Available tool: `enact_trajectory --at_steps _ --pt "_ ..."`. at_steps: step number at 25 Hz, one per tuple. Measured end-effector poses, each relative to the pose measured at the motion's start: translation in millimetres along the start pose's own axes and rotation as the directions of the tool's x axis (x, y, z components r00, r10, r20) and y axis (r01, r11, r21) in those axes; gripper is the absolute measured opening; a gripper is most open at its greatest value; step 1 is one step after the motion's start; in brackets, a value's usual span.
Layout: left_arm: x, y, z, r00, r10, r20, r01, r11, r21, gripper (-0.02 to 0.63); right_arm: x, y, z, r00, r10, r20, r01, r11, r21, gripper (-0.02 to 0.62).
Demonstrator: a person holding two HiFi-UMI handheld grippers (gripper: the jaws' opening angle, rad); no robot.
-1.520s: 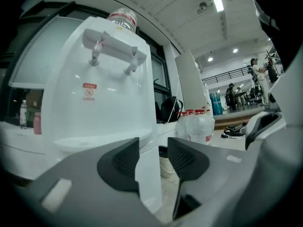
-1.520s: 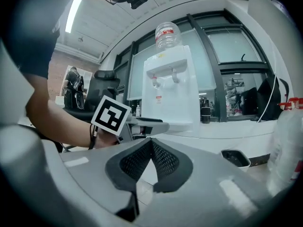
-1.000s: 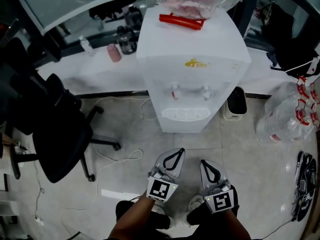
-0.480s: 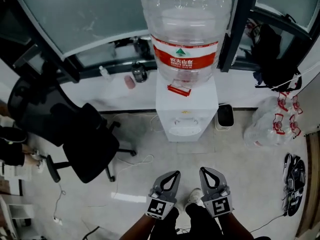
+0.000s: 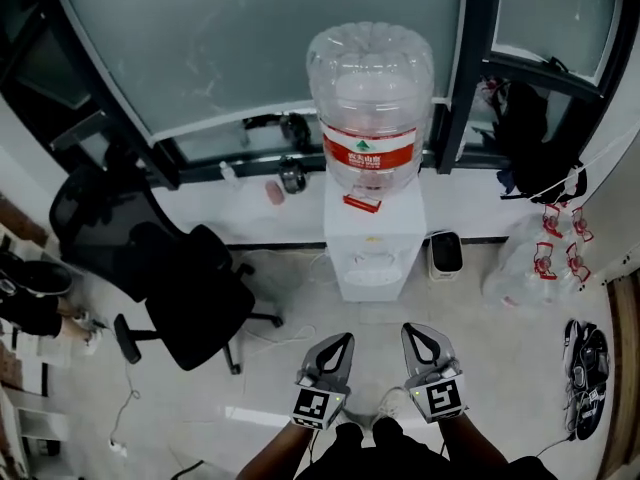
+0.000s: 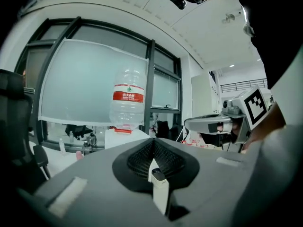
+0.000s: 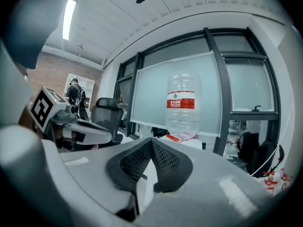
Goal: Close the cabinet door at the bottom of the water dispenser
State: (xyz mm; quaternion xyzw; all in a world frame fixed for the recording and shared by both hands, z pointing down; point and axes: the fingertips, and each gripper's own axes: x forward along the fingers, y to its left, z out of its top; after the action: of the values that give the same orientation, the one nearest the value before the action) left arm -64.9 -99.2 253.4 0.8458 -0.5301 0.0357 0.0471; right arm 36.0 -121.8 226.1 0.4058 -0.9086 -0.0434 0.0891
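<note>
The white water dispenser (image 5: 372, 253) stands against the window ledge with a large clear bottle (image 5: 370, 108) on top. Its front is steeply foreshortened in the head view, and the bottom cabinet door cannot be made out. My left gripper (image 5: 341, 340) and right gripper (image 5: 415, 331) are held side by side, well short of the dispenser and pointing at it. Both are shut with nothing between the jaws. The left gripper view shows its own shut jaws (image 6: 152, 143), the bottle (image 6: 127, 98) beyond and the right gripper (image 6: 208, 123) beside. The right gripper view shows the bottle (image 7: 183, 103) past its shut tips (image 7: 151, 143).
A black office chair (image 5: 190, 288) stands left of the dispenser. A small bin (image 5: 445, 253) and plastic bags (image 5: 530, 268) sit to its right, with shoes (image 5: 585, 368) at the far right. Cables (image 5: 290, 328) trail over the tiled floor. Small bottles and a cup (image 5: 275, 190) rest on the ledge.
The head view has risen and drawn back, so the dispenser looks smaller and its whole bottle shows. Both grippers have come up with it and stay shut, side by side.
</note>
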Motion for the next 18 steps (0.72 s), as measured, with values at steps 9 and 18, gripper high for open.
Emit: enact_trajectory --at_steps 9,18 --pt "-15.7 0.8 22.9 0.999 0.018 0.031 -0.018 1.0 0.012 0.02 -13.9 17.8 22.9 0.999 -0.003 0.045 0.003 1.0 -0.001 0.002" --pt "-23.0 -4.5 23.8 0.999 0.028 0.037 -0.028 1.0 -0.005 0.02 -14.2 18.1 31.1 0.997 -0.023 0.071 0.022 1.0 0.013 0.002"
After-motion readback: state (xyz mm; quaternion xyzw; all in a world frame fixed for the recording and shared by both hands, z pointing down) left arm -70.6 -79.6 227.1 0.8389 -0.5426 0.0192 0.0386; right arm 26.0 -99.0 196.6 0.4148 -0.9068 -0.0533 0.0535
